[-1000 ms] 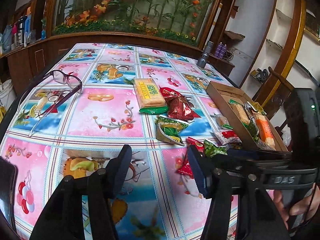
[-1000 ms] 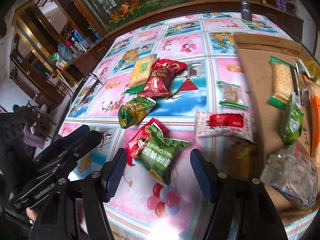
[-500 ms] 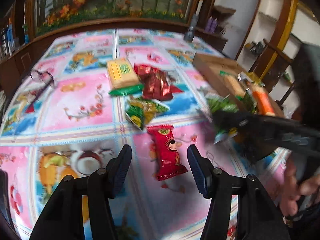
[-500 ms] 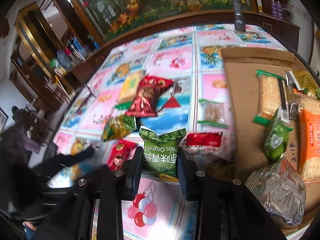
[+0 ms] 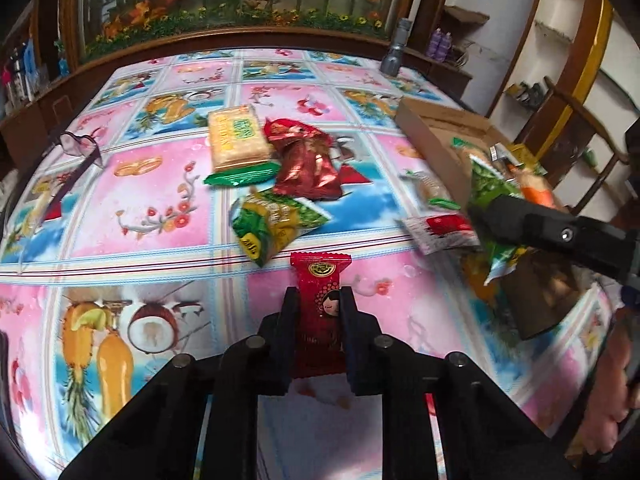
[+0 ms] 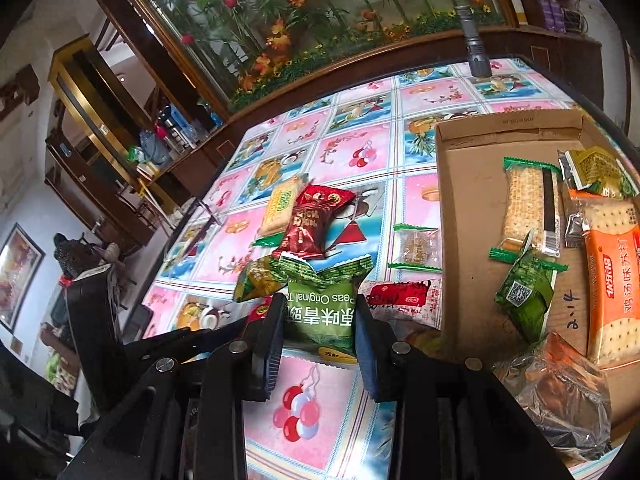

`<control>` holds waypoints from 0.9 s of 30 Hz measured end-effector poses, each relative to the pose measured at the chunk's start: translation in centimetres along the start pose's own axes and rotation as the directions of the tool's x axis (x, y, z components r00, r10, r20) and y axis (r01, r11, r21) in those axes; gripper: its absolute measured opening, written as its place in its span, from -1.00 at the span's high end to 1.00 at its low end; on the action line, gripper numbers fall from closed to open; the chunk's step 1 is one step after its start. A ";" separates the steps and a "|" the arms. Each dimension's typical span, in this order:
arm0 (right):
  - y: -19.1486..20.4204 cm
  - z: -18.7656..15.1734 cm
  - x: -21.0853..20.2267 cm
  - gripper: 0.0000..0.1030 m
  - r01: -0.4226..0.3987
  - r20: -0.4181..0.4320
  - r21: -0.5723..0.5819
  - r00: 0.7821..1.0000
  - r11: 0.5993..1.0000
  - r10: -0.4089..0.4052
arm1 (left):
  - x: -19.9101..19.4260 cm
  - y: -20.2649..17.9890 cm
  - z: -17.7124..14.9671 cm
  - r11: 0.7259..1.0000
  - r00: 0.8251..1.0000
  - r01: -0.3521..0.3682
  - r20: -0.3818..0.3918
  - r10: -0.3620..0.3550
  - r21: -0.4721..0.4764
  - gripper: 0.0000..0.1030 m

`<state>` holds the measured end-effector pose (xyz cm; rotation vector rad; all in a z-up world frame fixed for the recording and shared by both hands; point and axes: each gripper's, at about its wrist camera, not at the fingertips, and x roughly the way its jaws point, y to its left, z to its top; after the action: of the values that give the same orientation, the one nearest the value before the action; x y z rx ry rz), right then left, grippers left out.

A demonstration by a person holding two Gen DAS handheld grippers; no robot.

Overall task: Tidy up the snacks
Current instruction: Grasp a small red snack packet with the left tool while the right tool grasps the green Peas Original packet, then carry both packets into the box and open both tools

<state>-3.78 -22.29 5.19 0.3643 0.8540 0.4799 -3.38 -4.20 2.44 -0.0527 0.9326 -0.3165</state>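
The right gripper (image 6: 319, 322) clenches the green foil pea packet (image 6: 320, 304), lifted above the desk; the shallow brown cardboard box (image 6: 476, 184) lies just rightward. The left gripper (image 5: 318, 326) grips a slim red wrapper (image 5: 320, 308), long axis along the jaws.

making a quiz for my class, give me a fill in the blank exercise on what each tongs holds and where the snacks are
1. The left tongs are shut on a ____ snack packet.
2. The right tongs grip a ____ peas packet.
3. The orange cracker pack lies inside the cardboard ____.

Missing words: red; green; box
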 end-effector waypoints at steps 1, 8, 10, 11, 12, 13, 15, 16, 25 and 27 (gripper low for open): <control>-0.1 0.1 -0.2 0.32 -0.012 0.002 0.006 1.000 1.000 0.012 | -0.2 -0.1 0.1 1.000 1.000 0.004 0.006 -0.004 -0.002 0.65; -0.7 0.2 -1.0 0.32 -0.089 0.001 0.035 0.996 0.995 0.089 | -1.3 -1.3 0.9 0.999 0.999 0.035 0.029 -0.035 0.001 0.65; -0.9 0.4 -1.4 0.32 -0.127 0.002 0.046 0.992 0.991 0.127 | -1.5 -1.8 1.3 0.999 0.999 0.040 0.034 -0.040 0.007 0.65; -1.2 0.6 -1.9 0.32 -0.138 0.015 0.053 0.990 0.989 0.138 | -1.6 -2.1 1.6 0.999 0.998 0.046 0.039 -0.046 0.011 0.65; -1.4 0.9 -2.2 0.32 -0.138 0.026 0.055 0.990 0.989 0.136 | -1.8 -2.5 1.9 0.999 0.998 0.051 0.046 -0.051 0.015 0.65; -1.7 1.1 -2.7 0.32 -0.132 0.040 0.056 0.991 0.990 0.130 | -1.9 -2.8 2.2 0.998 0.997 0.053 0.051 -0.054 0.021 0.65; -2.6 1.8 -3.9 0.32 -0.102 0.079 0.058 0.992 0.993 0.097 | -2.0 -3.7 2.8 0.997 0.996 0.065 0.058 -0.067 0.035 0.65; -2.9 2.0 -4.3 0.32 -0.089 0.093 0.058 0.992 0.994 0.083 | -2.0 -4.3 3.2 0.996 0.995 0.077 0.061 -0.080 0.042 0.65; -7.0 3.8 -6.8 0.32 0.044 0.197 0.110 0.978 0.993 -0.066 | 0.5 -10.4 6.6 0.983 0.988 0.130 0.066 -0.139 0.127 0.65; -8.9 4.5 -7.0 0.32 0.053 0.205 0.160 0.975 0.986 -0.086 | 1.5 -11.9 7.4 0.980 0.988 0.128 0.061 -0.139 0.151 0.65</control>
<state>-1.93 -33.99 8.02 0.5156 0.6957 0.3042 0.37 -16.67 7.85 0.0083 0.8346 -0.5040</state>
